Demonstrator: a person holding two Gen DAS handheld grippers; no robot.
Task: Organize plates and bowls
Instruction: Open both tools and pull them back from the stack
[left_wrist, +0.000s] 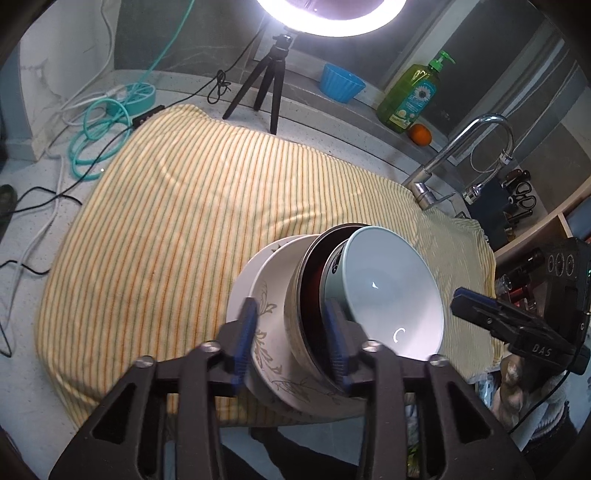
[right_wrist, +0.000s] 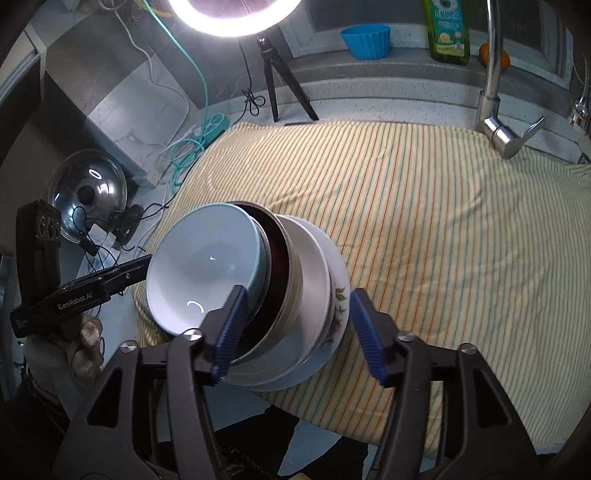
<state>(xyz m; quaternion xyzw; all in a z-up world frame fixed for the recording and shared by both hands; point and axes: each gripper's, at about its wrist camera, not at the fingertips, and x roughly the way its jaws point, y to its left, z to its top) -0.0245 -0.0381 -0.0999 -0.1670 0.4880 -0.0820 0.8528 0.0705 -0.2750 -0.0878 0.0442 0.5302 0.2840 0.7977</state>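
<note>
Looking at this one, the dishes are already nested into one stack (left_wrist: 332, 314) sitting on the striped towel (left_wrist: 203, 206) near the front edge of the desk (left_wrist: 29, 369): a pale blue bowl (left_wrist: 391, 291) on top, a dark-lined metal bowl (left_wrist: 306, 295) under it, then white flowered plates (left_wrist: 266, 321) at the bottom. The left tool (left_wrist: 291, 343) straddles the stack's left rim with its jaws partly apart; one blue pad sits outside the flowered plate and the other against the metal bowl's rim, and I don't see them squeezing anything. The right tool (right_wrist: 295, 332) does the same on the other side, jaws wider, left pad by the blue bowl's rim, right pad clear of the plate edge with a visible gap. So both read as let go, nothing held. My guess is the stacking is basically done and the step now is backing off cleanly. To do that well I'd pull each tool straight back along its own line rather than sideways, since the pads are still hugging rims and a sideways drag could tip the blue bowl or skid the pile. The stack looks pretty close to the towel's front edge, so if it needs tidying, nudge it inward from the bottom plate, not the top bowl. The soft towel can bunch, so go slow.
</note>
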